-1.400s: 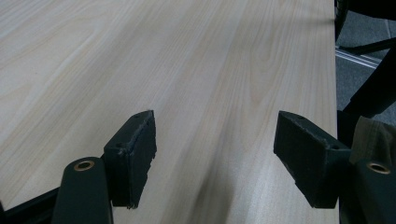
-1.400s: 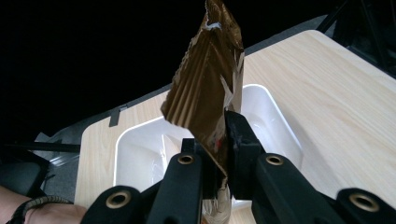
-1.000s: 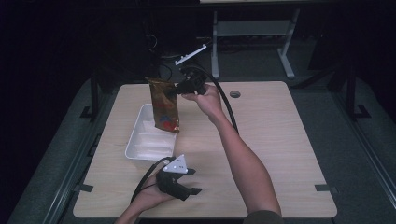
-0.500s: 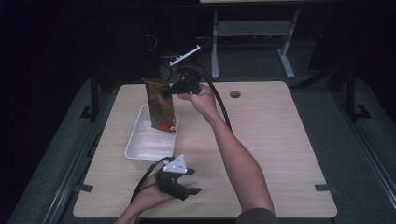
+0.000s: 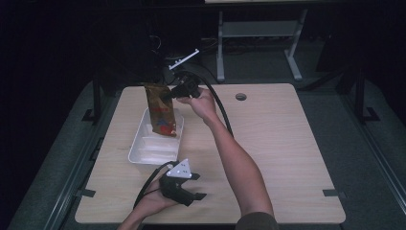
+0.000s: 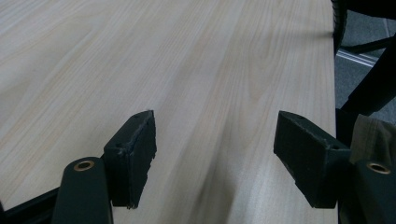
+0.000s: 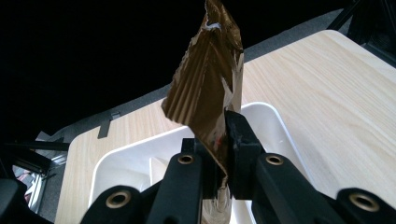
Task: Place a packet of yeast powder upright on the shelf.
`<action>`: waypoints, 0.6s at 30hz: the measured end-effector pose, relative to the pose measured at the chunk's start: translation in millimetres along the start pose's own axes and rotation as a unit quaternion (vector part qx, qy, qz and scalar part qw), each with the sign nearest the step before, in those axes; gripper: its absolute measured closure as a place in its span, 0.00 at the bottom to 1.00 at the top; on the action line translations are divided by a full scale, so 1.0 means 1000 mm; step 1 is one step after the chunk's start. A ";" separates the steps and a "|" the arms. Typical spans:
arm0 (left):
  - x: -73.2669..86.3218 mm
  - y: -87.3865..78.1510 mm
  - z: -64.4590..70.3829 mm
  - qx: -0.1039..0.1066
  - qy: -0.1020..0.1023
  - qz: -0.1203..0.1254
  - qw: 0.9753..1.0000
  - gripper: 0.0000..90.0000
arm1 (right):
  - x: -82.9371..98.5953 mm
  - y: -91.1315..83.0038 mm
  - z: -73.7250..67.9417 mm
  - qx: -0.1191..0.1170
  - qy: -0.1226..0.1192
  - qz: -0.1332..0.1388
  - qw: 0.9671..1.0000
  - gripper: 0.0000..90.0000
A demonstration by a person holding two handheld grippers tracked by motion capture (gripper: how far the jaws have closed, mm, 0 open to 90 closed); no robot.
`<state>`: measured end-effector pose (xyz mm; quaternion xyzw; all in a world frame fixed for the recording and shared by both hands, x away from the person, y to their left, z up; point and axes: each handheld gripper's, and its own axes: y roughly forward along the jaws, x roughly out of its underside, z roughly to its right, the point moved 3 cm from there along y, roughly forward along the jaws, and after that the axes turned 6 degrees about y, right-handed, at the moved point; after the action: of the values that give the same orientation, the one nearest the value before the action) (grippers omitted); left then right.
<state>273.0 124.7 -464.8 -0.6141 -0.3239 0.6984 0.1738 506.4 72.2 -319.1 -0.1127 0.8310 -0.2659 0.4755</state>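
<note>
The brown pouch point(image 5: 160, 109), its lower end hidden behind the jaws, hangs pinched in the right gripper point(image 5: 168, 96) above the white tray point(image 5: 143, 154).

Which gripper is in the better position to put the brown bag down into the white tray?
The right. The right gripper is already shut on the brown bag, holding it over the white tray. The left gripper is open, near the table's front edge, holding nothing.
</note>
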 end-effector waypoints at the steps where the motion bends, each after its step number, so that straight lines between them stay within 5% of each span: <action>1: 0.000 0.000 0.000 0.000 0.000 0.000 1.000 0.33 | 0.000 0.000 0.000 0.000 0.000 0.000 1.000 0.93; 18: 0.001 0.001 0.000 0.003 -0.001 -0.001 1.000 0.33 | 0.004 0.023 0.011 -0.008 0.008 -0.008 1.000 0.93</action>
<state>272.6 124.9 -465.9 -0.6125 -0.3224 0.6998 0.1764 515.0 85.6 -339.1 -0.1205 0.8361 -0.2639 0.4656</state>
